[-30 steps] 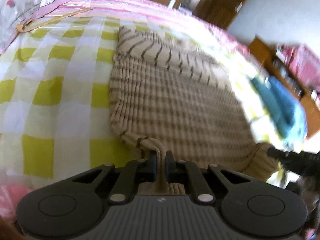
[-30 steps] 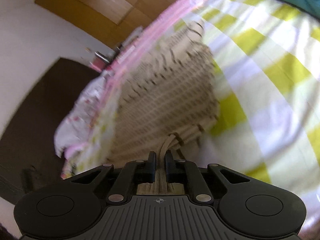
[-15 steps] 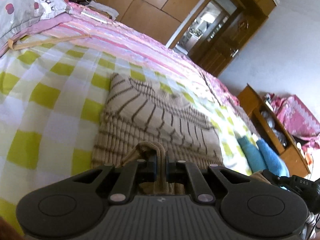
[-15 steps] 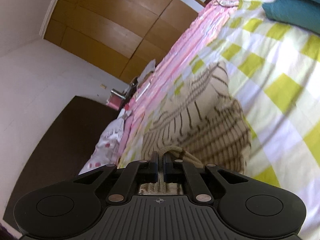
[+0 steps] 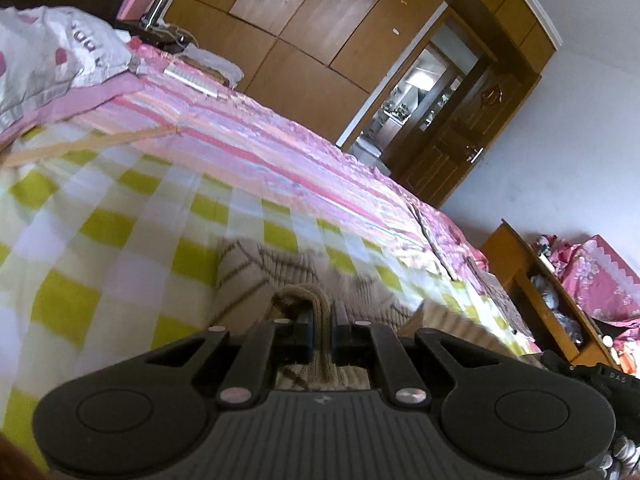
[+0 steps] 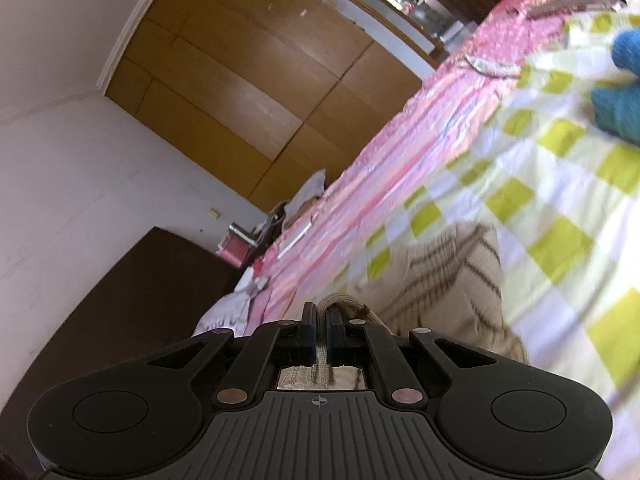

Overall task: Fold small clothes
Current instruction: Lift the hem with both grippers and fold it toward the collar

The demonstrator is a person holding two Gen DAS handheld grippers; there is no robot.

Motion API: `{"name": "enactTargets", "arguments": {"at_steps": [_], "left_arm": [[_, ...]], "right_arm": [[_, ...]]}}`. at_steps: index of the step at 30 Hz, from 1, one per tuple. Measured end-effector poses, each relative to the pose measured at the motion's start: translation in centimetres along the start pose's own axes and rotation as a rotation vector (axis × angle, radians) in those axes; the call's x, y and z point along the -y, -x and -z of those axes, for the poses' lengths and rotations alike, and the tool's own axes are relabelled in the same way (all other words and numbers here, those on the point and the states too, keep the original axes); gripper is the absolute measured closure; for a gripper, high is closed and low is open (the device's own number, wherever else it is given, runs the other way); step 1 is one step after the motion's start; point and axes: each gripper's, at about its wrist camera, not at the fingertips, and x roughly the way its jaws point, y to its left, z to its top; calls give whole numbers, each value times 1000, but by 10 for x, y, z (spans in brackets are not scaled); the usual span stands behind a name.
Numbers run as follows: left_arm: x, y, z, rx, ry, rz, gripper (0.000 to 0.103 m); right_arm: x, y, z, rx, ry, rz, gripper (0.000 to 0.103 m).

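left tongs (image 5: 322,330) clamped on beige sweater (image 5: 256,280) hem | right tongs (image 6: 318,334) clamped likewise | nearby: teal garment (image 6: 618,108), checked bedsheet (image 5: 120,224)

We note a beige ribbed knit garment (image 5: 256,272) with dark brown stripes; a yellow-green and white checked bedsheet (image 5: 120,232); a pink striped quilt (image 5: 280,152); teal folded fabric (image 6: 620,104); brown wooden wardrobe panels (image 6: 240,92).
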Motion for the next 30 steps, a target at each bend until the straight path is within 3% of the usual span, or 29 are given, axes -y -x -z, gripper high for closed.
{"name": "enactTargets", "arguments": {"at_steps": [9, 20, 30], "left_arm": [[-9, -53, -22, -8, -22, -58, 89], [-37, -108, -28, -39, 23, -139, 89], [-44, -125, -23, -50, 20, -192, 88]], "right_arm": [[15, -43, -32, 54, 33, 84, 98], [53, -104, -41, 38, -4, 227, 98], [71, -134, -41, 8, 2, 304, 98]]}}
